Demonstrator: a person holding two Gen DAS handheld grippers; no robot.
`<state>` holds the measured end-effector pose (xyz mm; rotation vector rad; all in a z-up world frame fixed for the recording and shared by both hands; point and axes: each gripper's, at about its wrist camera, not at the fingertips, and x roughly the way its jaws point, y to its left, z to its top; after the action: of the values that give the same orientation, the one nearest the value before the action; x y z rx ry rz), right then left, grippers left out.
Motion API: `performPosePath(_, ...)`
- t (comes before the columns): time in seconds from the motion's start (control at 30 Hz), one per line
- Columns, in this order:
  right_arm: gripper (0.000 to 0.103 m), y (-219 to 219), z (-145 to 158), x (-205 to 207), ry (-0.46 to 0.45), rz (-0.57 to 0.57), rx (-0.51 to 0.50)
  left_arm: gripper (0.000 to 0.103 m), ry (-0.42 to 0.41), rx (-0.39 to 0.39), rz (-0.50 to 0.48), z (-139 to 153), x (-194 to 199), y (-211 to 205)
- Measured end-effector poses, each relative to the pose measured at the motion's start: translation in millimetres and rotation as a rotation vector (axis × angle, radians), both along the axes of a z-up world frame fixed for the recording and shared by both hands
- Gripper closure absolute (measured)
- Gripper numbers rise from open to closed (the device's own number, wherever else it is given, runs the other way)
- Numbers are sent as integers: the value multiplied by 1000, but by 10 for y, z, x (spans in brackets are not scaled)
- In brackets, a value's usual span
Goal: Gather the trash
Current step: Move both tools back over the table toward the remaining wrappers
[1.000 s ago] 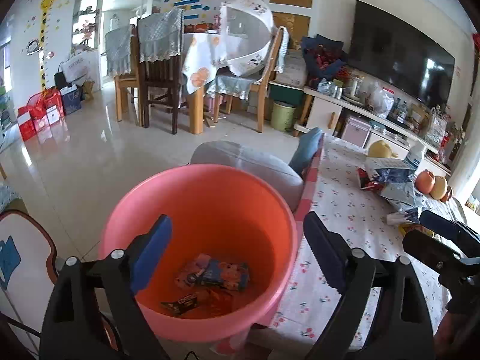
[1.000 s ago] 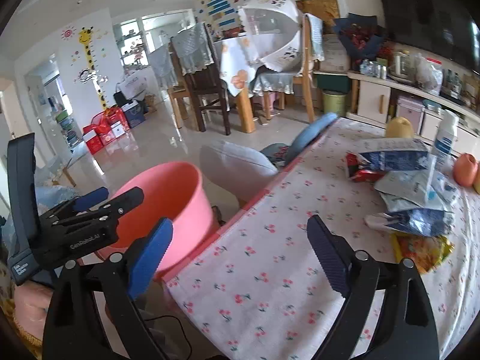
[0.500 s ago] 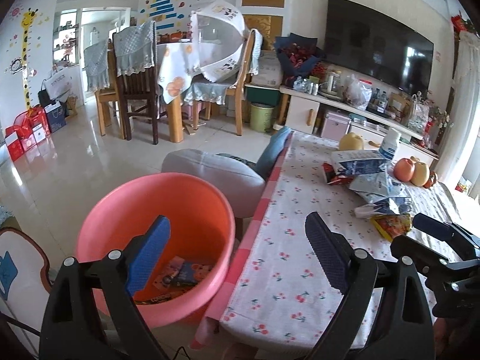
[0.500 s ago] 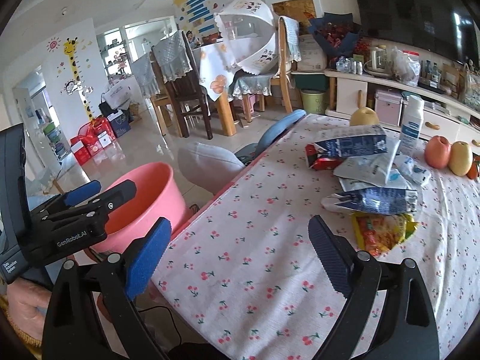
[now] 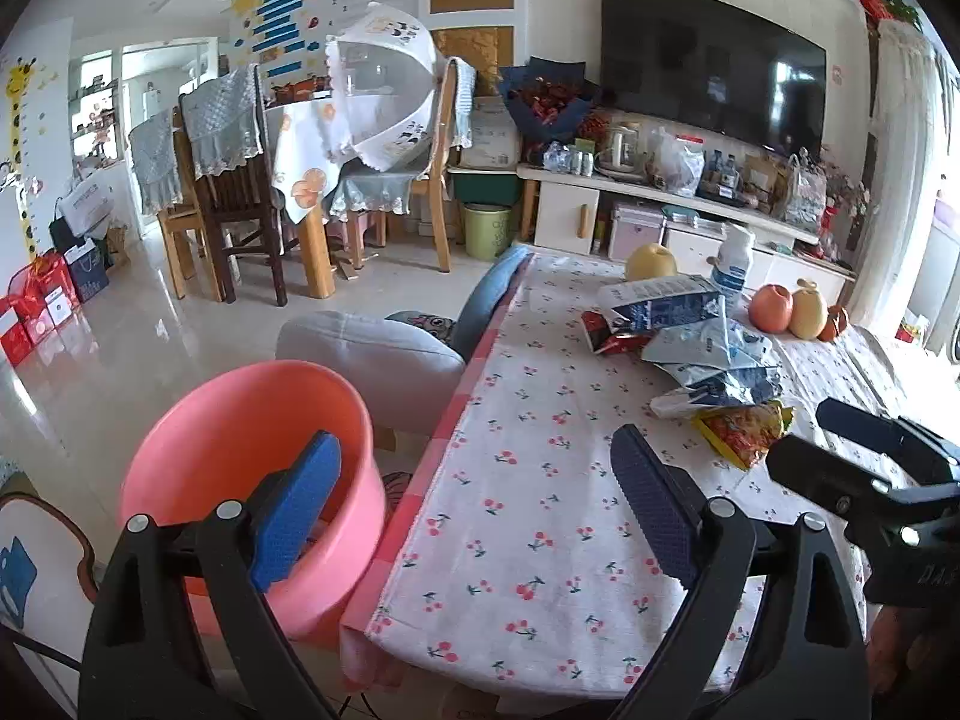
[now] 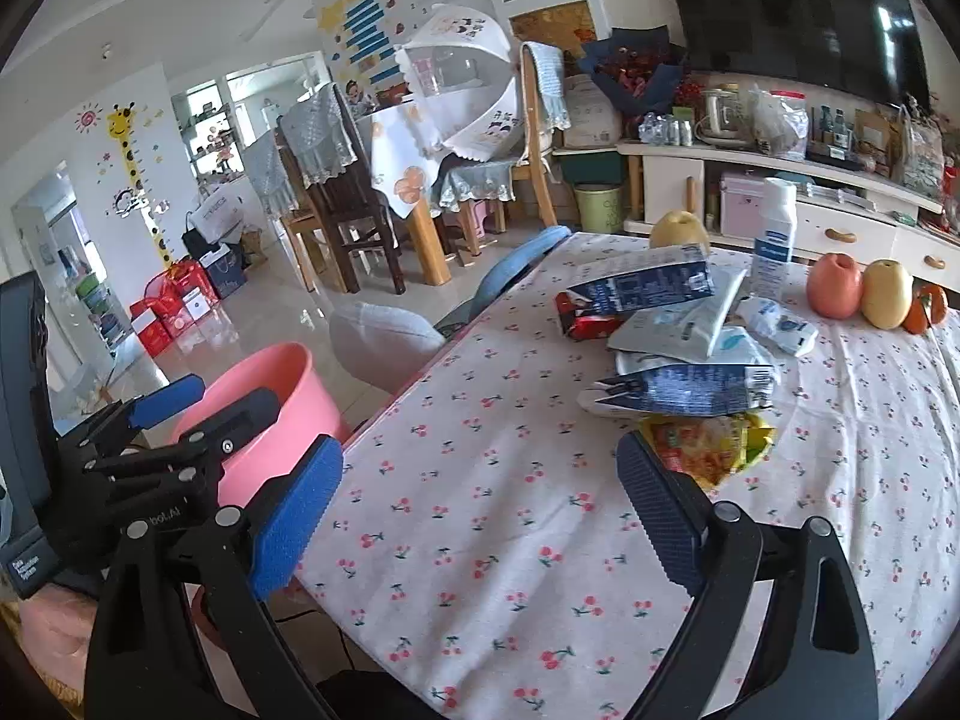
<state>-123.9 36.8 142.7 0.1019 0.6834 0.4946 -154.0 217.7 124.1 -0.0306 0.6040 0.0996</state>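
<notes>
A heap of empty wrappers lies on the cherry-print tablecloth, toward its far half. Nearest is a crumpled yellow-and-orange snack bag, touching a flattened dark blue carton behind it. Beyond lie pale blue-white pouches, another blue carton and a red wrapper. The pink bucket stands on the floor beside the tablecloth's left edge.

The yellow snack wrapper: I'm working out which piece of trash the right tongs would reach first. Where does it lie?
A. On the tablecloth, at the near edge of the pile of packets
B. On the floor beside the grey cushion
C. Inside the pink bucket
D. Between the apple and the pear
A: the yellow snack wrapper lies on the tablecloth just ahead of the open right tongs, nearest of the pile.
</notes>
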Motion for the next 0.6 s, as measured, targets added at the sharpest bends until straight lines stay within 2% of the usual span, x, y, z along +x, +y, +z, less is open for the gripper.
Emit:
performPosePath(0.37,11,-517,26,62,11,-82,39,11,12,35,-72,-3,28,-425)
performPosePath(0.6,10,-982,37,125,8,-177,46,11,17,64,-129,-5,65,-734)
